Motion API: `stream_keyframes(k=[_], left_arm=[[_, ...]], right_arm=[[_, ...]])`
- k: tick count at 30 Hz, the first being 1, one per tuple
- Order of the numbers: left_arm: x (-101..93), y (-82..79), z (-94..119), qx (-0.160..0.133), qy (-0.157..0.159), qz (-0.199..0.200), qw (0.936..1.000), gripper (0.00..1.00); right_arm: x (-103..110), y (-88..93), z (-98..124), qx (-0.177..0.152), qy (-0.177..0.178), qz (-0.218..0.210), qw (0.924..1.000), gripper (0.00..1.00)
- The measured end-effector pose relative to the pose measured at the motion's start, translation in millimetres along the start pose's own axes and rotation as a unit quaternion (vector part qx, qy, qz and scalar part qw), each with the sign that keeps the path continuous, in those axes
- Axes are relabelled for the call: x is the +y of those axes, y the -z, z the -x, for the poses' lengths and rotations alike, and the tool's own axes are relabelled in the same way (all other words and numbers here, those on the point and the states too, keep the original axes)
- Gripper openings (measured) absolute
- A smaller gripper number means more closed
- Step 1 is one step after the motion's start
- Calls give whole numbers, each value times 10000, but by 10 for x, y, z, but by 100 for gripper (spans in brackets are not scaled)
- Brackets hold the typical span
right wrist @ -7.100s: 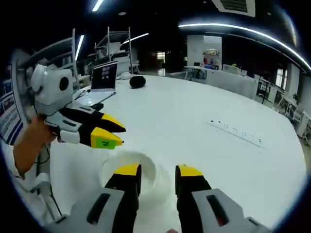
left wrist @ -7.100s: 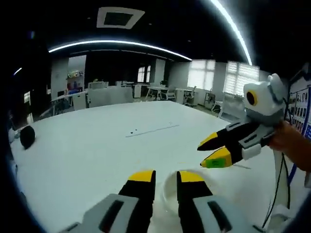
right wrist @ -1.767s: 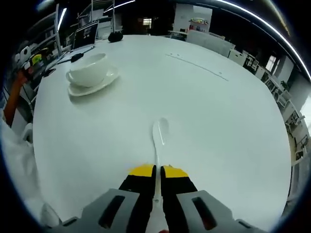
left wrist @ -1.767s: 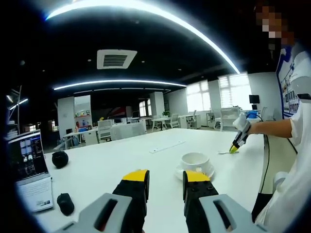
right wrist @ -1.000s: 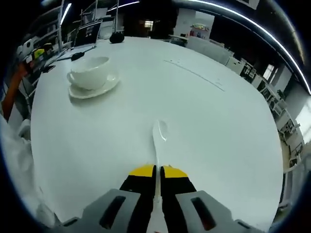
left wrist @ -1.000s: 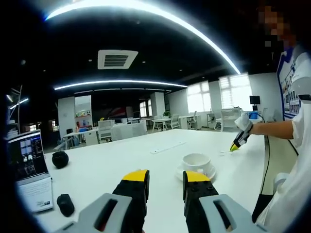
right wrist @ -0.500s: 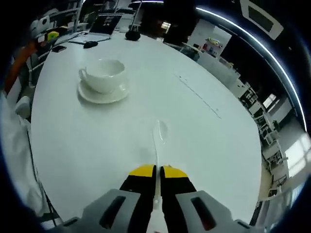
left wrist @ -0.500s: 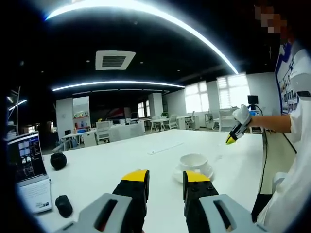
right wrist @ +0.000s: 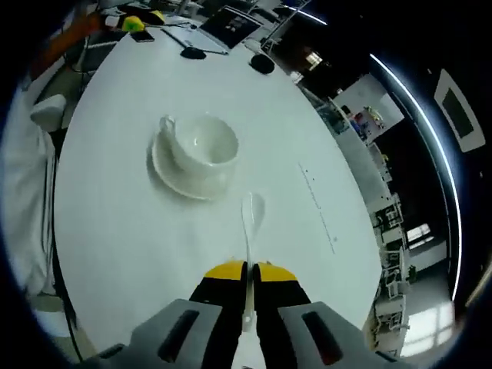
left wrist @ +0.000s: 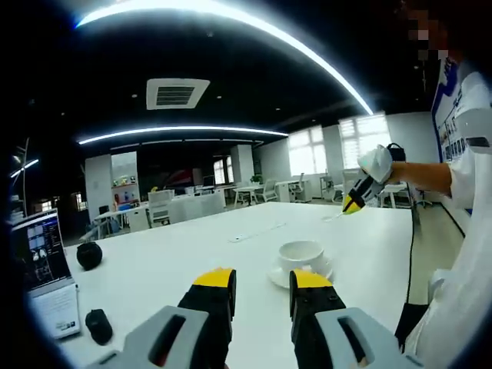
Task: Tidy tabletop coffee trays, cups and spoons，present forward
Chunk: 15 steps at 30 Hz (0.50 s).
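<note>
A: What differs from the frame half a second ago?

B: The right gripper (right wrist: 246,269) has risen higher above the tabletop (right wrist: 115,231) and now looks down more steeply. In the right gripper view the cup (right wrist: 204,146) and saucer (right wrist: 173,178) sit nearer the spoon's bowl than before. In the left gripper view the right gripper (left wrist: 350,205) also appears higher against the windows.

A: Where is the spoon?

B: The spoon (right wrist: 248,223) is white. Its handle runs down between the right gripper's yellow-tipped jaws, which are closed on it. Its bowl points forward, held in the air above the tabletop, and in this view lies just beside the saucer's near rim.

A: And the cup?

B: The white cup stands upright on the white saucer, with its handle turned toward the person's side of the tabletop. In the left gripper view the cup (left wrist: 300,254) and saucer (left wrist: 280,277) rest just beyond the left gripper's jaw tips, toward the right.

A: What is the left gripper doing?

B: The left gripper (left wrist: 262,280) has its jaws parted, with nothing between them. It is held low over the tabletop (left wrist: 154,269).

A: What else is on the tabletop?

B: Toward the far left edge in the left gripper view are a laptop (left wrist: 42,269), a mouse (left wrist: 98,326) and a dark round object (left wrist: 89,255). A thin strip (left wrist: 257,231) lies across the middle. The person's sleeve (left wrist: 477,100) is at the right.
</note>
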State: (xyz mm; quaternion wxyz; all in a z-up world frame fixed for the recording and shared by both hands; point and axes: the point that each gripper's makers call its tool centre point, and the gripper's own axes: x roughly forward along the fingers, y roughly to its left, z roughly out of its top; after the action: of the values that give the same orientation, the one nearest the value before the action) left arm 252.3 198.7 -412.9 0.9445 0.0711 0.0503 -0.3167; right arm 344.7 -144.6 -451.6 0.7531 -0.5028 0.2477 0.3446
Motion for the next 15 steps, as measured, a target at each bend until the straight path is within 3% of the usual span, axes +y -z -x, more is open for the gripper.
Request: stream_keyframes(k=[4,9,13,14,15], left_arm=[[-8,10,5,3,0,-6,10000,30],[-14,24,13,-8,-4,20,10000,30],[-23,35,21,-21,5,34,10000,30],[-25,38,23,-22,7,35,10000,30],[-21,40,24,-24,-4,39,10000,30]], right_arm=[[-28,-251,-28,-37,-31,475,9989,5],[-23,-520,-108,34,63,1299,9915,5],[-21,-555,-137,104,102,1465,9891,5],[8,-702,-214,206,229,2133,9765,5],[19,-719,-233,249,219,2254,9737,5]])
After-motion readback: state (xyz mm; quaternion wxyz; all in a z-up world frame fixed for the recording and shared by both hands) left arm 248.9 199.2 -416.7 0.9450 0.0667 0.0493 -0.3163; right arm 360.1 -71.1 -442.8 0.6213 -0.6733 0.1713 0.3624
